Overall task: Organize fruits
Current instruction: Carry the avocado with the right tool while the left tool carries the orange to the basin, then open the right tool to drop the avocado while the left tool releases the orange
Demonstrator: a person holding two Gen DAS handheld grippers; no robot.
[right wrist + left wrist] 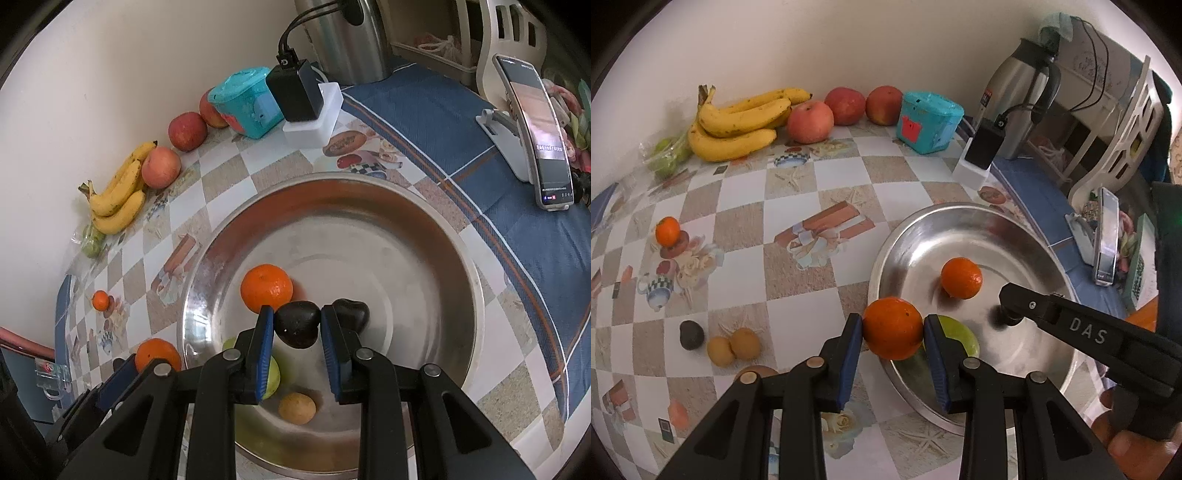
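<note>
Two jaws gripping, left an orange [892, 328], right a dark avocado [297, 324] lying crosswise

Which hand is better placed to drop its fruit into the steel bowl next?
Right. The right tongs hold a dark avocado over the bowl's middle; the left tongs hold an orange only at its rim.
</note>
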